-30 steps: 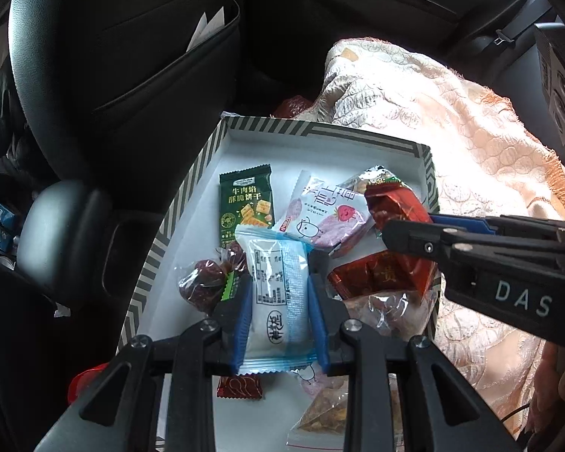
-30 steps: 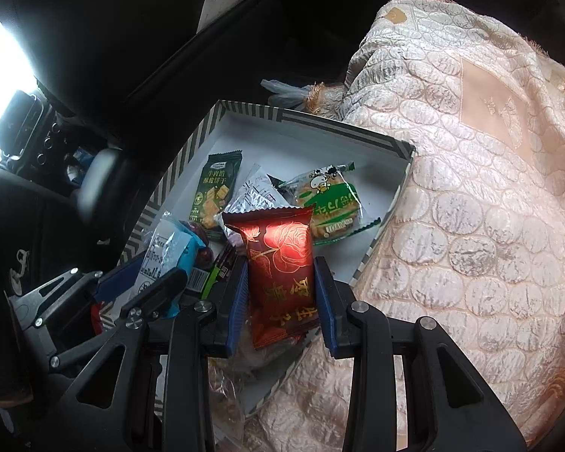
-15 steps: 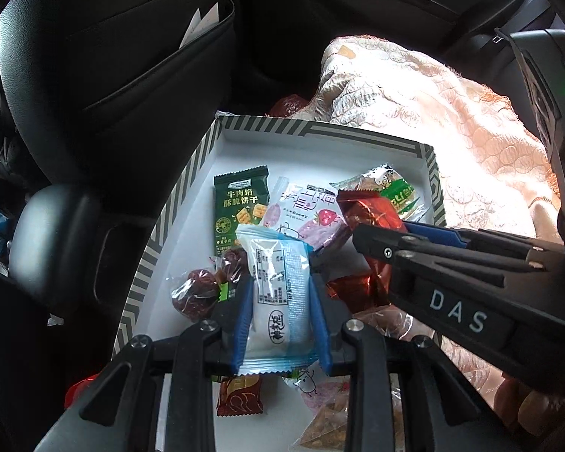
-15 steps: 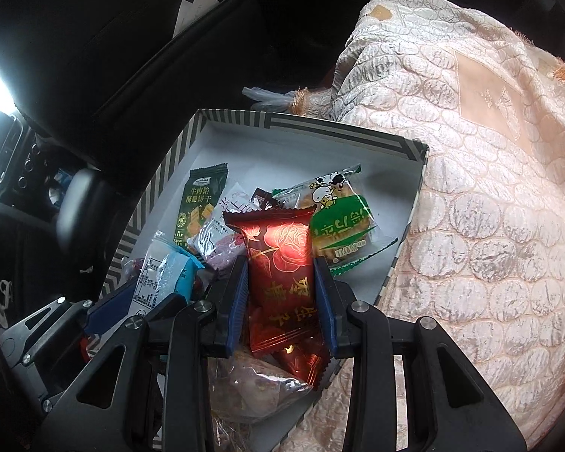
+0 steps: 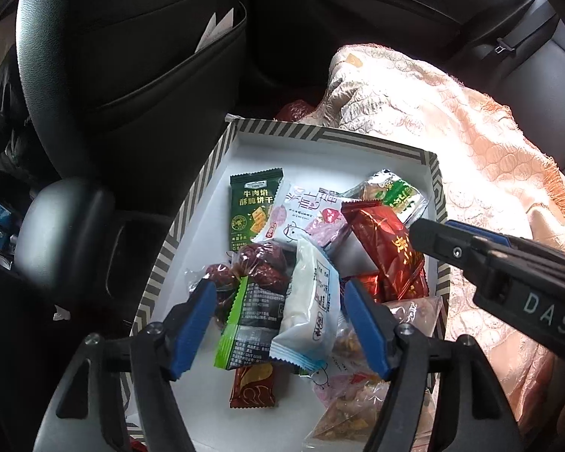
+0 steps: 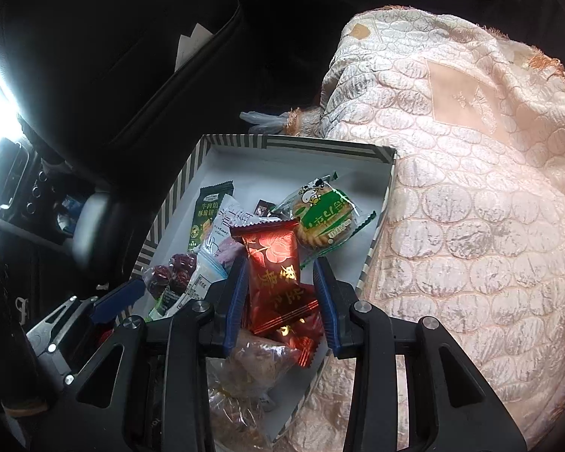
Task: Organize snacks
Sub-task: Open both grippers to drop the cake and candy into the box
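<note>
- The left gripper [image 5: 278,324], at the bottom centre of the left wrist view, is opening: its blue pads are standing wide with clear gaps on both sides of the white-and-blue snack packet [image 5: 310,310], so nothing is being gripped.
- That packet is lying tilted in the striped box [image 5: 335,136], leaning on a green-edged dark packet [image 5: 245,320] and the wrapped red dates [image 5: 252,267] in the middle of the frame.
- The right gripper [image 6: 278,301], at the lower centre of the right wrist view, is just beginning to open. The red foil packet [image 6: 273,263] is standing upright between its pads, the left pad looking in contact and a sliver of gap showing on the right, so I cannot tell whether it is gripped.
- The red packet is hanging over the right side of the box, above a clear bag of brown snacks [image 6: 252,361] and beside the green-and-white biscuit pack [image 6: 326,218].
- Step in hand, as I judge it: both packets are being dropped into the box, the left release nearly done, the right one just starting.
- The next move is calling for the left gripper to lift straight away without snagging the loose packet, and for the right jaws to widen enough for the red packet to fall inside the box's right wall, not onto the peach quilted cover [image 6: 471,226].
</note>
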{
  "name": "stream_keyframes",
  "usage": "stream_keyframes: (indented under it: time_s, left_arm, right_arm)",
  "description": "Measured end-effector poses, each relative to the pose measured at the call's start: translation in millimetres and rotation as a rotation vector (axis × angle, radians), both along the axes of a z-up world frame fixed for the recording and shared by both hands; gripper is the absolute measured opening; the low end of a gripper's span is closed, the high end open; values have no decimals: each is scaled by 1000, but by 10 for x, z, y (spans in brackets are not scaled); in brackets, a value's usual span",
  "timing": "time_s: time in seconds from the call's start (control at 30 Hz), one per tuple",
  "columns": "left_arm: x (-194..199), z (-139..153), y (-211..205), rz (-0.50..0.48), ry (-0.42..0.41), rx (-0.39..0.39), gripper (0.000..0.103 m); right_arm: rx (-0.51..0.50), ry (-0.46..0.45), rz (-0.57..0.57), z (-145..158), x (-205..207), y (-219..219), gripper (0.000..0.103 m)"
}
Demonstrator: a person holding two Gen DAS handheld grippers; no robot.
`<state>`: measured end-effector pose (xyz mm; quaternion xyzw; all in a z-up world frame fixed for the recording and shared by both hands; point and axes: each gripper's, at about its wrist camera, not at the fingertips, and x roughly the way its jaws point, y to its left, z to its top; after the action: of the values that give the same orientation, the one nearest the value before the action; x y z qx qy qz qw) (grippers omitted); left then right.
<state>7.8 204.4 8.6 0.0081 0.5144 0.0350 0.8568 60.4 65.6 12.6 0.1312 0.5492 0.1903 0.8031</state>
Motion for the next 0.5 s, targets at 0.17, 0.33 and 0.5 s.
stream_keyframes:
  time_s: [0.17,0.33,0.5]
  left_arm:
    - [-51,34,13,21,-9,3,82]
    - [-138,67,7,35,-26,2,90]
    - [-264,92,50,59,-39,3,93]
  right_arm:
    - [-43,-38,13,69,-179,-91,35]
    - [-59,-67,-12,128,-400,-197,35]
    - [-85,-93,-45,124,-614,-227,35]
